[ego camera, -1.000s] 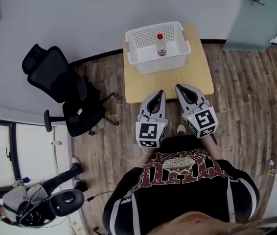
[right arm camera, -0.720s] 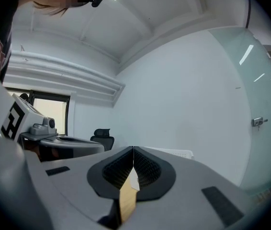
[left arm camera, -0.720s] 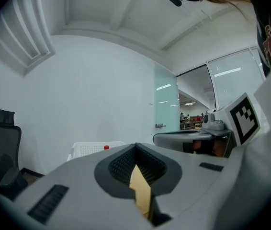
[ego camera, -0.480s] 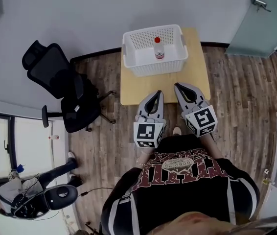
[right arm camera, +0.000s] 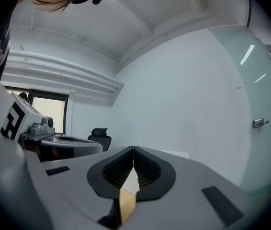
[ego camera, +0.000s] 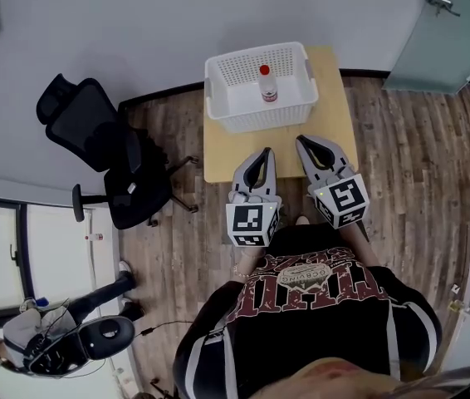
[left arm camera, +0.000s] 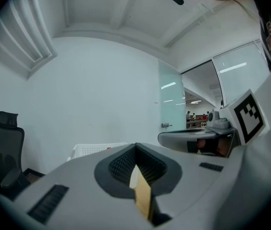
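Observation:
A white plastic basket (ego camera: 225, 98) stands on a small wooden table (ego camera: 243, 152), and a clear bottle with a red cap (ego camera: 266, 83) stands upright inside it. Both grippers hang side by side above the table's near edge, well short of the basket. My left gripper (ego camera: 263, 153) is shut with nothing between its jaws. My right gripper (ego camera: 305, 142) is also shut and empty. In the left gripper view the basket (left arm camera: 92, 149) and the red cap (left arm camera: 109, 148) show just over the closed jaws, with the right gripper (left arm camera: 193, 137) beside. In the right gripper view the jaws meet with nothing between them.
A black office chair (ego camera: 106, 156) stands left of the table on the wood floor. A frosted glass door (ego camera: 443, 23) is at the upper right. A grey wall runs behind the table. Another person's legs and a wheeled base (ego camera: 77, 339) lie at the lower left.
Both grippers stay shut and close together. The head view has shifted slightly, so the table and basket sit a little further left and higher.

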A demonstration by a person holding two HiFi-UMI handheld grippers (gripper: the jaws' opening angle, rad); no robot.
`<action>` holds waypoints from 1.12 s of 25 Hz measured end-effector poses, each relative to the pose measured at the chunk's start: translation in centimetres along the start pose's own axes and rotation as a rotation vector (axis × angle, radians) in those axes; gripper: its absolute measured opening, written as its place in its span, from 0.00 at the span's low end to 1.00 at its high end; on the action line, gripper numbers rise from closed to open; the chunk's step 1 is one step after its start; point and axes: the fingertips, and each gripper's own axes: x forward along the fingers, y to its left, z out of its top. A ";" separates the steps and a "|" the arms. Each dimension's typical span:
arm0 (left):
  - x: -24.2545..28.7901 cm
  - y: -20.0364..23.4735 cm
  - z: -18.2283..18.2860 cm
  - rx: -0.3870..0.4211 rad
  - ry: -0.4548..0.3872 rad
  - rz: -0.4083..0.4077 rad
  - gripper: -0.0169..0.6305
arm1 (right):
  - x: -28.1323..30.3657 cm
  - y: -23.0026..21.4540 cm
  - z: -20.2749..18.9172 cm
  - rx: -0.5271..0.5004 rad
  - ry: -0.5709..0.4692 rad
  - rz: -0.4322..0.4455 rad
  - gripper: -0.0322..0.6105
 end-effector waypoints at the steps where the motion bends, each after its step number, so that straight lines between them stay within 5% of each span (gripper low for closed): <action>1: 0.4 0.4 0.0 -0.002 0.001 -0.003 0.07 | 0.4 -0.3 -0.1 0.003 0.001 -0.010 0.08; 28: 11.3 14.9 0.7 -0.023 0.035 -0.131 0.07 | 18.6 -3.5 -1.4 0.016 0.072 -0.110 0.08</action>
